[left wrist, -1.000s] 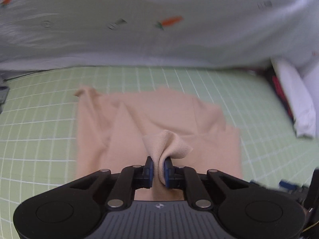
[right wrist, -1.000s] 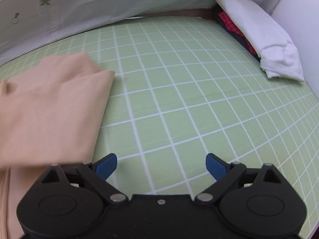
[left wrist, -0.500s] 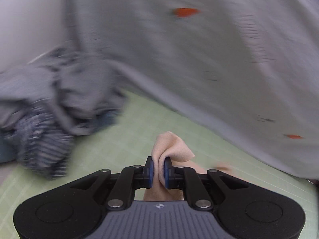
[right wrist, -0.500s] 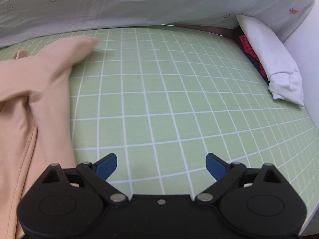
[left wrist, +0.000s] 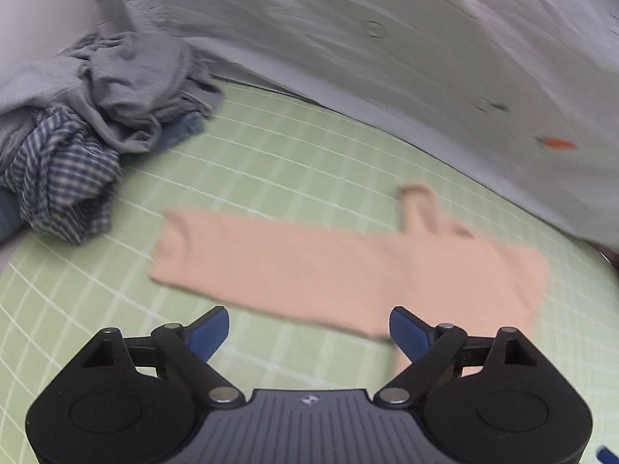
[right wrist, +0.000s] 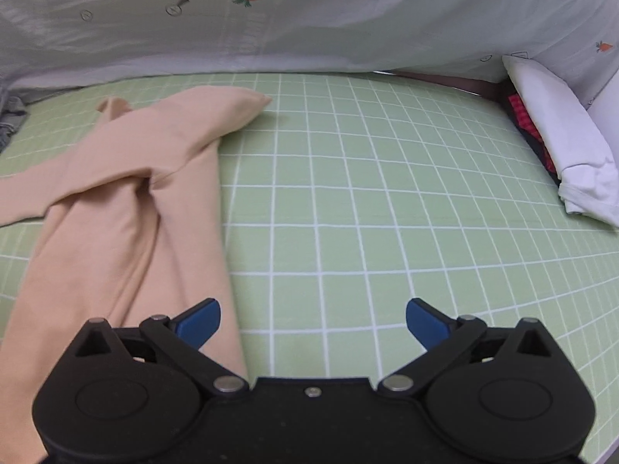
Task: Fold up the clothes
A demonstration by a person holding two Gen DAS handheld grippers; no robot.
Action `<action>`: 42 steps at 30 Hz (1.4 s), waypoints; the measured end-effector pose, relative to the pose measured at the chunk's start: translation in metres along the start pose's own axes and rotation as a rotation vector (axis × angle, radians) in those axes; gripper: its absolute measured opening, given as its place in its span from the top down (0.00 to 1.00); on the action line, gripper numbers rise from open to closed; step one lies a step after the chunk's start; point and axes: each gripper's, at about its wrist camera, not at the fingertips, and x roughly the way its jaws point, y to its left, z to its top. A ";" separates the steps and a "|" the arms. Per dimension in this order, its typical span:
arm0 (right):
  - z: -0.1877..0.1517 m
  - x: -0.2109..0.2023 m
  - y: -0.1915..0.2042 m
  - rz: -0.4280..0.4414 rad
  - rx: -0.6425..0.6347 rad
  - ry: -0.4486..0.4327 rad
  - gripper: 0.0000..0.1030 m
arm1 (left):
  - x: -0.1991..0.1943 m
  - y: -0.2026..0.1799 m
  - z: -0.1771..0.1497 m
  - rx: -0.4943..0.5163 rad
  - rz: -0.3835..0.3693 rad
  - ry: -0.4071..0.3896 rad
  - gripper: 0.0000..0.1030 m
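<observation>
A peach long-sleeved garment (left wrist: 340,266) lies on the green grid mat (left wrist: 271,154), one sleeve stretched out to the left. My left gripper (left wrist: 307,332) is open and empty just in front of the sleeve's near edge. In the right wrist view the same garment (right wrist: 127,208) lies at the left, a sleeve crossing over its body. My right gripper (right wrist: 312,323) is open and empty above the mat (right wrist: 367,193), its left finger beside the garment's right edge.
A heap of unfolded grey and blue-checked clothes (left wrist: 85,131) lies at the back left. A folded white garment (right wrist: 561,143) on a red-and-dark stack sits at the right edge. A white cloth with carrot prints (right wrist: 271,11) hangs along the back.
My left gripper carried the pinched sleeve out to the left, opened and let it go; the sleeve now lies flat. The right gripper stayed open and turned slightly toward the garment.
</observation>
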 end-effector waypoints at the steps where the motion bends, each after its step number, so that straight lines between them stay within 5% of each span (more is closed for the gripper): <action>1: -0.004 -0.004 0.000 0.011 0.000 -0.006 0.00 | -0.009 -0.008 -0.008 0.018 -0.005 -0.004 0.10; 12: -0.061 -0.026 0.011 0.079 -0.125 -0.005 0.02 | -0.088 -0.050 -0.103 0.143 -0.030 -0.033 0.07; 17: -0.085 -0.030 0.016 0.115 -0.150 0.023 0.38 | -0.102 -0.045 -0.144 0.176 0.004 0.049 0.07; 21: -0.095 -0.033 0.017 0.129 -0.140 0.025 0.53 | -0.114 -0.035 -0.154 0.181 -0.010 0.054 0.07; 23: -0.098 -0.035 0.021 0.126 -0.147 0.025 0.79 | -0.118 -0.030 -0.154 0.196 -0.022 0.049 0.07; 25: -0.099 -0.038 0.025 0.131 -0.137 0.022 0.93 | -0.120 -0.023 -0.154 0.202 -0.037 0.055 0.07; 36: -0.080 -0.098 0.077 0.220 -0.130 -0.131 0.97 | -0.125 0.038 -0.130 0.145 -0.075 0.044 0.07; 42: -0.081 -0.064 0.118 0.310 -0.080 -0.049 0.97 | -0.118 0.071 -0.136 0.137 -0.068 0.098 0.07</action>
